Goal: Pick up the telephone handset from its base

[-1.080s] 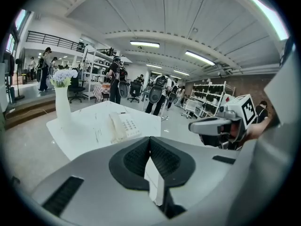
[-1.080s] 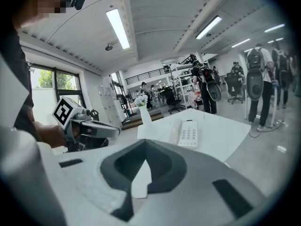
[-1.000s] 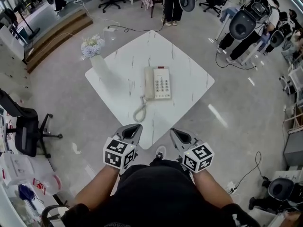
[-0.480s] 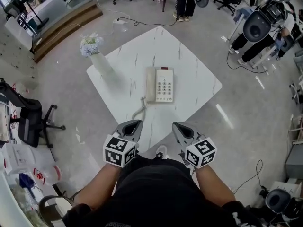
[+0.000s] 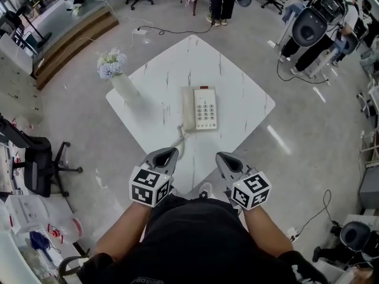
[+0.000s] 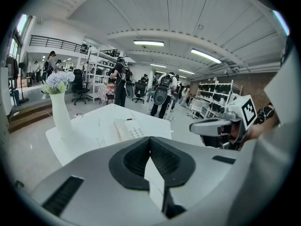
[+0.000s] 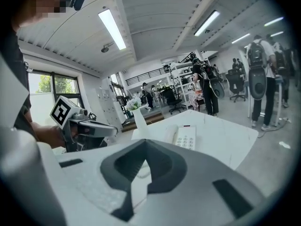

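Telephone handset (image 5: 188, 107) lies in its cradle along the left side of the cream telephone base (image 5: 206, 109). The base sits near the middle of the white marbled surface (image 5: 237, 78), keypad up. Nothing touches the handset.

At the far left a black office chair (image 5: 34, 165) stands on the floor, well apart from the surface. On the surface's left corner a white vase (image 5: 125, 87) stands upright, holding pale blue flowers (image 5: 111, 64).

Next comes the left tool (image 5: 168, 153), held in the person's left hand. Its marker cube (image 5: 150, 187) sits close to the body. In the head view its tip shows against the near edge of the surface and points toward the phone. Its jaws are clenched together with nothing between them. A coiled cord (image 5: 177, 139) runs from the handset's near end toward that edge and ends just ahead of this tip.

The right tool (image 5: 224, 157) is level with the left one, beside it and apart from it. It too points at the phone from the near side. Its jaws are likewise clenched and empty, well short of the handset.

Beyond the surface, at the far right, people (image 5: 308, 25) stand on the floor. A black cable (image 5: 296, 80) trails near them.
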Tool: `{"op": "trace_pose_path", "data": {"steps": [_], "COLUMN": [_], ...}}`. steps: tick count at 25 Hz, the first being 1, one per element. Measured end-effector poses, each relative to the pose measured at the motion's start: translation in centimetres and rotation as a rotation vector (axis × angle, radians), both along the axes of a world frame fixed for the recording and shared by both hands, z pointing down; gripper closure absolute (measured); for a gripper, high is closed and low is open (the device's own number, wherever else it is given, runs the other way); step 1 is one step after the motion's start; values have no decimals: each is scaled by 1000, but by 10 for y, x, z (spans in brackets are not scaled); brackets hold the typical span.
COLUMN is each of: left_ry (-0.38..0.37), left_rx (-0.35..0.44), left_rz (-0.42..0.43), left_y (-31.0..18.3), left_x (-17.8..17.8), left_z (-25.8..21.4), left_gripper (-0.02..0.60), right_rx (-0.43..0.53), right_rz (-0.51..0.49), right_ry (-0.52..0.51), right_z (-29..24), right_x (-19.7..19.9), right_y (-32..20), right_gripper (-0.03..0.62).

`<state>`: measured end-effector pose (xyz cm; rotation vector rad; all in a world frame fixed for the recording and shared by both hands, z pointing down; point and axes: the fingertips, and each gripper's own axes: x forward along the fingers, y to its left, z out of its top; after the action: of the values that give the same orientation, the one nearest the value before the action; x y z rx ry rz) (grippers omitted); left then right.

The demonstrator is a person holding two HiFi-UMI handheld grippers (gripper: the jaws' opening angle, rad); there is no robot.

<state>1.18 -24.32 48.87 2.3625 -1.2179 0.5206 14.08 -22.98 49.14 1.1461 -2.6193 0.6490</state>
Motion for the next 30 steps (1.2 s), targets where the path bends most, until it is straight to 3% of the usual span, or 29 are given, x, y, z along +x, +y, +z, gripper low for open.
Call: {"op": "trace_pose_path", "data": {"steps": [15,30], "left_ry": [8,25], "left_rx": [13,15], "left_rz": [55,54], "left_y": [-4,-8], "left_x": [-43,-52], "left_z": [-4,-4], "left_gripper": [578,579], "right_rx": [28,27], "right_rz": [61,59], "right_ry": [47,74], "right_z": [-11,-11], "right_x": [-37,-48], "right_y": [-3,-9], "right_gripper": [592,592]}}
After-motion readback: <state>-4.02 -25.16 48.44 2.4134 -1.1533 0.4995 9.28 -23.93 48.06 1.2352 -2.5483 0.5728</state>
